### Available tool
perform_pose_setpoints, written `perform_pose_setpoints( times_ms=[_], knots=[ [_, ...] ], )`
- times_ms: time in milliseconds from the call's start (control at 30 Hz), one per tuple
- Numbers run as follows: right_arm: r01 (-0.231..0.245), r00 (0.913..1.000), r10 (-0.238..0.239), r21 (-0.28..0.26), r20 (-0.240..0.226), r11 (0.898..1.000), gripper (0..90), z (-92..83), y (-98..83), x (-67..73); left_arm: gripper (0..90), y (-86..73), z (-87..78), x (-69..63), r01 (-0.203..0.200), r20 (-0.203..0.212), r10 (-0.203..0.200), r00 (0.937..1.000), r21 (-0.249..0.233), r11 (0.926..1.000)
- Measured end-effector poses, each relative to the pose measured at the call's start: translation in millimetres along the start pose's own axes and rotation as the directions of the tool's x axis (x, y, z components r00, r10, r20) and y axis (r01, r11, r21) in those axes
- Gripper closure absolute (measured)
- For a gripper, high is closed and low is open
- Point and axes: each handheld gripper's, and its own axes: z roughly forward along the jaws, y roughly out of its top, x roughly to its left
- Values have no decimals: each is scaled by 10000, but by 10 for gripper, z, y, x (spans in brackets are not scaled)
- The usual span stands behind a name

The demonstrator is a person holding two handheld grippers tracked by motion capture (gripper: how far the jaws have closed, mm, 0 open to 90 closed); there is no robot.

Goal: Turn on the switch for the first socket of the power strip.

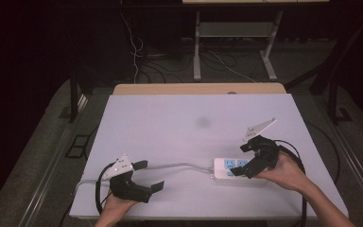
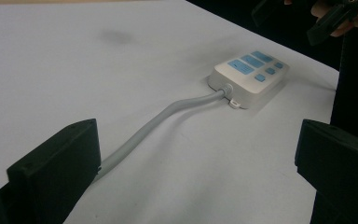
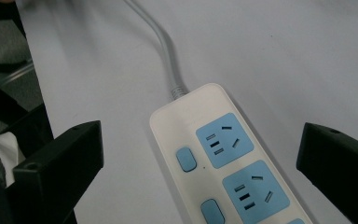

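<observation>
A white power strip point(image 1: 234, 169) with blue sockets and blue switches lies flat at the front right of the white tabletop point(image 1: 179, 118). Its grey cable point(image 1: 170, 165) runs left across the table. My right gripper point(image 1: 241, 159) hovers open over the strip's cable end, one jaw on each side and neither touching it. From the right gripper view, the power strip point(image 3: 219, 158) lies between the wide-apart jaws, and its cable point(image 3: 168, 56) leads away. My left gripper point(image 1: 150, 175) stands open at the front left, with the cable point(image 2: 168, 114) passing between its jaws toward the strip point(image 2: 249, 77).
A faint grey smudge point(image 1: 202, 123) marks the middle of the tabletop. A wooden strip point(image 1: 198, 89) borders the table's far edge. Behind it stand desk legs point(image 1: 197, 47) and loose floor cables point(image 1: 137, 52). The cable's far end hangs off the front-left edge point(image 1: 78, 187).
</observation>
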Motion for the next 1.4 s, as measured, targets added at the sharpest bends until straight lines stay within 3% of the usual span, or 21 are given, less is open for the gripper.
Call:
perform_pose_setpoints(
  times_ms=[67, 100, 200, 267, 367, 400, 433, 533, 567, 600, 700, 867, 1400],
  knots=[
    [66, 9999, -65, 132, -102, 9999, 66, 2, 15, 4, 0, 0, -1, 0, 7, 1, -7, 10000, -2, 10000],
    [173, 9997, -168, 284, -169, 9994, 164, 2, 41, 10, 0, 0, -4, 0, 18, -3, -18, 10000, -13, 10000],
    [417, 9986, -407, 294, -336, 9987, 231, -3, 61, 11, 0, 1, -10, 2, 38, -12, -38, 10000, -35, 10000],
    [547, 9978, -534, 314, -404, 9980, 356, 2, 79, 31, 0, 1, -12, 2, 41, -24, -41, 10000, -51, 10000],
    [690, 9968, -672, 414, -432, 9968, 428, 18, 81, 28, 0, 1, -11, 3, 40, -11, -40, 10000, -53, 10000],
    [675, 9969, -655, 489, -425, 9965, 522, 32, 80, 27, 0, 1, -10, 3, 40, -12, -40, 10000, -40, 10000],
    [675, 9969, -655, 489, -425, 9965, 522, 32, 80, 27, 0, 1, -9, 3, 40, -13, -40, 10000, -37, 10000],
    [710, 9963, -681, 555, -530, 9959, 692, 49, 83, 6, 0, 1, -8, 3, 35, -16, -35, 10000, -32, 10000],
    [710, 9963, -681, 555, -530, 9959, 692, 49, 83, 6, 0, 1, -8, 3, 38, -14, -38, 10000, -32, 10000],
    [729, 9958, -692, 624, -596, 9954, 759, 61, 84, -3, 0, 1, -8, 3, 30, -15, -30, 10000, -24, 10000],
    [736, 9952, -682, 780, -698, 9942, 836, 86, 84, -6, 0, 1, -6, 5, 31, -5, -31, 10000, -15, 10000],
    [885, 9931, -799, 1016, -856, 9909, 896, 141, 92, -12, 0, 0, -2, 3, 0, 11, 0, 10000, 10, 10000],
    [1050, 9913, -913, 1505, -953, 9830, 896, 266, 109, 8, 0, -1, 5, 4, -31, 42, 31, 10000, 89, 10000]
  ],
)
